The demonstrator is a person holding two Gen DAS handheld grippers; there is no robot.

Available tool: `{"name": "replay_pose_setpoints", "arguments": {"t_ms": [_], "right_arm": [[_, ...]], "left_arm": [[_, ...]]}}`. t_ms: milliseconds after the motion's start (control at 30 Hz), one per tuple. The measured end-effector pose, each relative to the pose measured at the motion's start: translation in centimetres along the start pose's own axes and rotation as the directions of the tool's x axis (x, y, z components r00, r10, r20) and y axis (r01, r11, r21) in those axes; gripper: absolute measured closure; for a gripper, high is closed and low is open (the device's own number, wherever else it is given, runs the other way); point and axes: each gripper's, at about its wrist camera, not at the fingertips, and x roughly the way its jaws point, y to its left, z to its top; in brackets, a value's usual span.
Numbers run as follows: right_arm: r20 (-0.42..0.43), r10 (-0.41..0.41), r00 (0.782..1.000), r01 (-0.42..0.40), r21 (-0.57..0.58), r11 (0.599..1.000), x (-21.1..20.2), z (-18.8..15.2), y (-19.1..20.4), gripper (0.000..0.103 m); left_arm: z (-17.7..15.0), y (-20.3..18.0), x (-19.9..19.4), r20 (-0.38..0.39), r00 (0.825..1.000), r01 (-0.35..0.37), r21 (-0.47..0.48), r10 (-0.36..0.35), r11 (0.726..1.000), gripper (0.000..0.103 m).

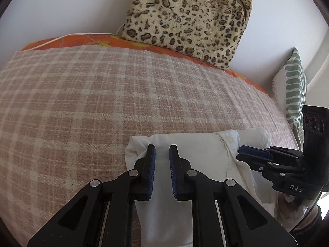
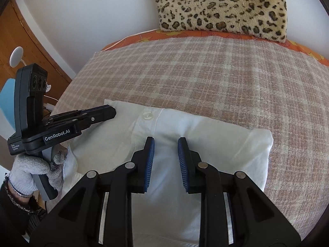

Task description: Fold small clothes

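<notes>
While both grippers hang over the bed, their jaws stand a little apart. The left gripper [image 1: 162,150] shows a narrow gap between its blue pads, and nothing is pinched there; its tips are over the left end of the shirt [image 1: 197,152], though whether they touch the cloth cannot be told. The right gripper [image 2: 166,142] has a slightly wider gap, also with nothing clamped in it, over the middle of the same white shirt [image 2: 216,135], just below its button [image 2: 147,115]. The shirt lies folded on the checked blanket [image 2: 205,72], near its front edge. A leopard cushion [image 1: 185,14] leans on the wall behind. Seen from the right wrist, the left gripper's body reads "GenRobot.AI" and, in small print, "Data Acquisition System". A gloved hand [image 2: 30,168] holds its handle. Seen from the left wrist, the right gripper's body reads "DAS".
</notes>
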Motion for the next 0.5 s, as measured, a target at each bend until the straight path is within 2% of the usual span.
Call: {"name": "replay_pose_setpoints", "arguments": {"t_ms": [100, 167, 267, 333, 433, 500], "right_arm": [[0.001, -0.003, 1.0, 0.003, 0.002, 1.0, -0.8, -0.1, 0.0, 0.08], [0.021, 0.024, 0.999, -0.025, 0.035, 0.999, -2.1, -0.2, -0.9, 0.078], [0.104, 0.076, 0.992, -0.089, 0.128, 0.988, -4.7, -0.6, -3.5, 0.072], [0.143, 0.07, 0.987, -0.099, 0.202, 0.974, -5.6, -0.9, -5.6, 0.068], [0.16, 0.104, 0.982, -0.153, 0.33, 0.931, -5.3, -1.4, -9.0, 0.068], [0.136, 0.078, 0.988, -0.127, 0.406, 0.905, -4.7, -1.9, -10.9, 0.068]], "left_arm": [[0.2, 0.3, -0.9, 0.022, 0.999, -0.028, 0.001, 0.028, 1.0, 0.09], [0.4, 2.1, -1.9, 0.044, 0.996, -0.072, -0.077, 0.075, 0.994, 0.089], [0.6, 4.5, -3.4, 0.081, 0.996, -0.009, -0.181, 0.024, 0.983, 0.089], [0.8, 4.8, -4.2, 0.105, 0.994, 0.005, -0.189, 0.015, 0.982, 0.089], [0.8, 4.4, -4.7, 0.114, 0.993, 0.05, -0.202, -0.027, 0.978, 0.089], [0.6, 3.8, -4.9, 0.108, 0.993, 0.074, -0.198, -0.053, 0.977, 0.087]]}}
